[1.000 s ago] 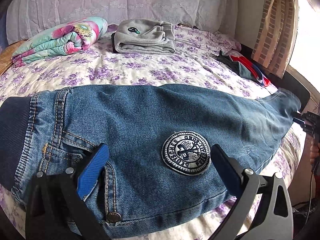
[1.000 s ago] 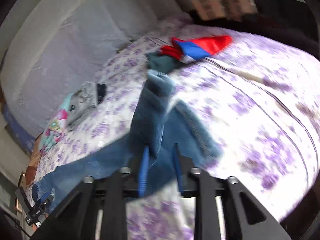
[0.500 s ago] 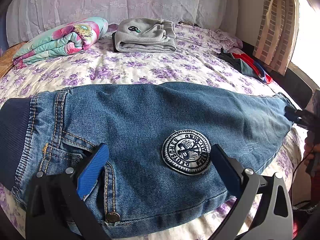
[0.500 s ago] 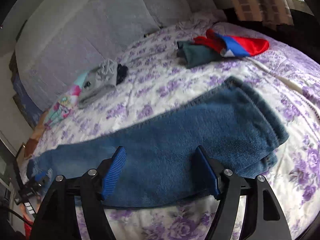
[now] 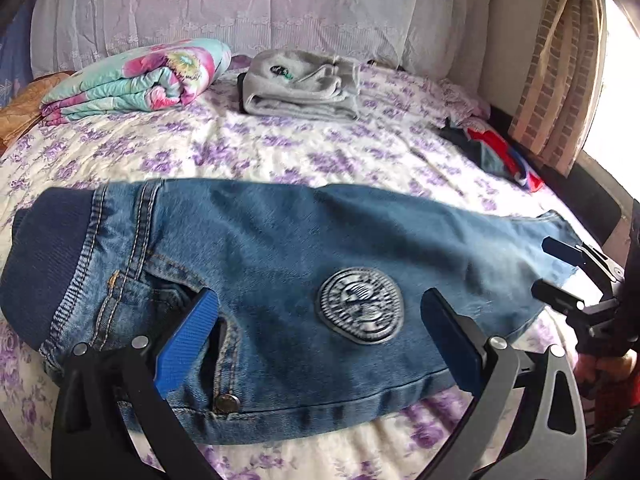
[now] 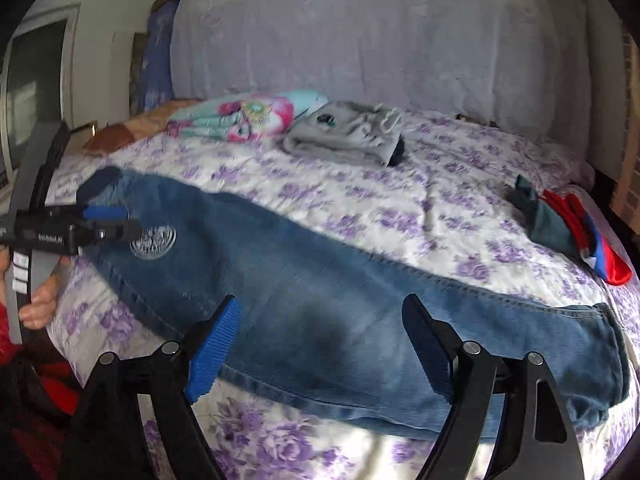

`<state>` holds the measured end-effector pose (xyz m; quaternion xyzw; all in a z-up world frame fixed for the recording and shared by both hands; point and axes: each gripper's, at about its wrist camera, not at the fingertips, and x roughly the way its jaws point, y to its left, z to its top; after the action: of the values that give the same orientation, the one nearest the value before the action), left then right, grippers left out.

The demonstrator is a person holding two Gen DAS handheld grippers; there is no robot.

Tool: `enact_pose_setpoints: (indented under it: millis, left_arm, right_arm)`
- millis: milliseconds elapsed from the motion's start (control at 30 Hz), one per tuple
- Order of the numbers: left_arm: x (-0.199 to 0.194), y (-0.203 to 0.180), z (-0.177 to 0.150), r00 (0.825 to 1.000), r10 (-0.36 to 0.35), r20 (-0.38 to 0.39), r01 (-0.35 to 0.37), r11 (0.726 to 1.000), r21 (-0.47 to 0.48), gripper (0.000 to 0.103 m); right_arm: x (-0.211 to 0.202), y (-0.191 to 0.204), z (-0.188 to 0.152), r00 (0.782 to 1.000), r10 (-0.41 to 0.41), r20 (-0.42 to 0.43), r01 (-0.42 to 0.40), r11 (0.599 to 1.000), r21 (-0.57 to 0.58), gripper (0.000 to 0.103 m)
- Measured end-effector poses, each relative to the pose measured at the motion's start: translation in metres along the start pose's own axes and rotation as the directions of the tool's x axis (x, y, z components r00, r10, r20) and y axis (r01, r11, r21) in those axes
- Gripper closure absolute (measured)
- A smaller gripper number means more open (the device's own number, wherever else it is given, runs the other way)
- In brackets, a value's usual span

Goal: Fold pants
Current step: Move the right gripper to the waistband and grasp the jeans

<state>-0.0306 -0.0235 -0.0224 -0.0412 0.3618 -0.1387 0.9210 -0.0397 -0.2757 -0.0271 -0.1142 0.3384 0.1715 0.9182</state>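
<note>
Blue jeans (image 5: 280, 264) with a round patch (image 5: 360, 306) lie flat along the bed's front edge, legs folded together, navy waistband at the left. They also show in the right wrist view (image 6: 320, 280), hem at the right. My left gripper (image 5: 316, 344) is open and empty over the hip and pocket. My right gripper (image 6: 320, 344) is open and empty over the lower legs; it also shows in the left wrist view (image 5: 560, 272) near the hem.
A floral-sheeted bed (image 5: 240, 152) holds a folded colourful blanket (image 5: 140, 80), a folded grey garment (image 5: 304, 84) at the back, and a red and blue garment (image 5: 500, 156) at the right. A curtain (image 5: 560, 60) hangs at the far right.
My right gripper let go of the jeans' leg end and opened. The legs dropped flat on the bed. The right gripper swung back over the lower legs. The left gripper stayed open.
</note>
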Motion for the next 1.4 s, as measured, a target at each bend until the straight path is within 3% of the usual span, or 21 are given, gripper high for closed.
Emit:
enact_pose_setpoints:
  millis: [133, 167, 233, 367, 433, 500, 567, 600, 633, 667, 700, 733, 800, 867, 967, 1233, 1333, 1400]
  left_arm:
    - [0.005, -0.015, -0.014, 0.996, 0.084, 0.020, -0.086, 0.990, 0.113, 0.004]
    - [0.006, -0.015, -0.014, 0.996, 0.091, 0.018, -0.092, 0.989, 0.116, 0.004]
    - [0.002, -0.010, -0.011, 0.998, 0.060, 0.015, -0.061, 0.995, 0.078, 0.004]
    - [-0.013, 0.006, -0.002, 0.998, -0.050, 0.039, 0.051, 0.998, -0.040, 0.004]
    - [-0.012, 0.010, -0.002, 0.998, -0.057, 0.032, 0.059, 0.997, -0.046, 0.004]
    - [-0.007, 0.006, -0.008, 0.999, -0.040, 0.031, 0.040, 0.999, 0.005, 0.004]
    - [-0.003, -0.006, -0.018, 0.999, 0.021, 0.049, -0.025, 0.995, 0.098, 0.004]
    - [-0.002, -0.012, -0.022, 0.997, 0.050, 0.058, -0.057, 0.989, 0.134, 0.004]
    - [-0.003, -0.013, -0.022, 0.997, 0.053, 0.064, -0.062, 0.988, 0.139, 0.004]
    - [-0.004, -0.011, -0.022, 0.997, 0.043, 0.065, -0.051, 0.991, 0.127, 0.004]
    - [-0.005, -0.007, -0.021, 0.998, 0.022, 0.066, -0.029, 0.993, 0.113, 0.004]
    - [-0.007, -0.004, -0.021, 0.997, -0.001, 0.072, -0.006, 0.995, 0.102, 0.004]
    - [-0.009, 0.001, -0.022, 0.996, -0.034, 0.081, 0.026, 0.996, 0.087, 0.004]
    - [-0.009, 0.002, -0.021, 0.996, -0.040, 0.084, 0.033, 0.996, 0.085, 0.004]
    - [-0.008, 0.000, -0.021, 0.996, -0.036, 0.083, 0.028, 0.995, 0.091, 0.004]
    - [-0.008, 0.002, -0.020, 0.996, -0.045, 0.083, 0.038, 0.996, 0.085, 0.004]
    - [-0.008, 0.003, -0.020, 0.995, -0.047, 0.083, 0.039, 0.996, 0.085, 0.004]
    - [-0.008, 0.003, -0.020, 0.996, -0.045, 0.082, 0.038, 0.996, 0.085, 0.004]
  right_arm:
    - [-0.001, -0.007, 0.000, 0.999, 0.043, -0.033, -0.041, 0.998, 0.057, 0.016]
    - [-0.007, -0.010, 0.004, 0.999, 0.048, -0.003, -0.048, 0.996, 0.073, 0.016]
    - [-0.020, -0.013, 0.020, 0.994, 0.081, 0.070, -0.088, 0.991, 0.100, 0.016]
    - [-0.010, 0.002, 0.070, 0.987, 0.114, 0.109, -0.122, 0.990, 0.068, 0.016]
    - [0.006, 0.017, 0.094, 0.987, 0.117, 0.108, -0.119, 0.993, 0.013, 0.016]
    - [0.025, 0.027, 0.116, 0.978, 0.181, 0.098, -0.181, 0.983, -0.012, 0.016]
    - [0.043, 0.026, 0.135, 0.944, 0.323, 0.069, -0.325, 0.946, 0.014, 0.017]
    - [0.055, 0.024, 0.143, 0.920, 0.391, 0.039, -0.392, 0.919, 0.047, 0.025]
    - [0.067, 0.022, 0.151, 0.900, 0.437, 0.005, -0.435, 0.896, 0.082, 0.040]
    - [0.080, 0.018, 0.157, 0.878, 0.477, -0.026, -0.471, 0.874, 0.123, 0.048]
    - [0.092, 0.014, 0.162, 0.862, 0.504, -0.050, -0.491, 0.856, 0.164, 0.064]
    - [0.103, 0.010, 0.164, 0.854, 0.516, -0.068, -0.495, 0.846, 0.200, 0.068]
    - [0.119, 0.004, 0.166, 0.839, 0.534, -0.106, -0.497, 0.831, 0.250, 0.068]
    - [0.127, 0.005, 0.163, 0.802, 0.581, -0.141, -0.533, 0.802, 0.269, 0.068]
    - [0.134, 0.016, 0.157, 0.772, 0.602, -0.203, -0.553, 0.794, 0.253, 0.066]
    - [0.100, 0.047, 0.132, 0.790, 0.563, -0.242, -0.566, 0.822, 0.063, 0.065]
    - [0.104, 0.040, 0.132, 0.768, 0.593, -0.241, -0.588, 0.802, 0.100, 0.063]
    - [0.120, 0.030, 0.137, 0.730, 0.642, -0.235, -0.612, 0.767, 0.195, 0.056]
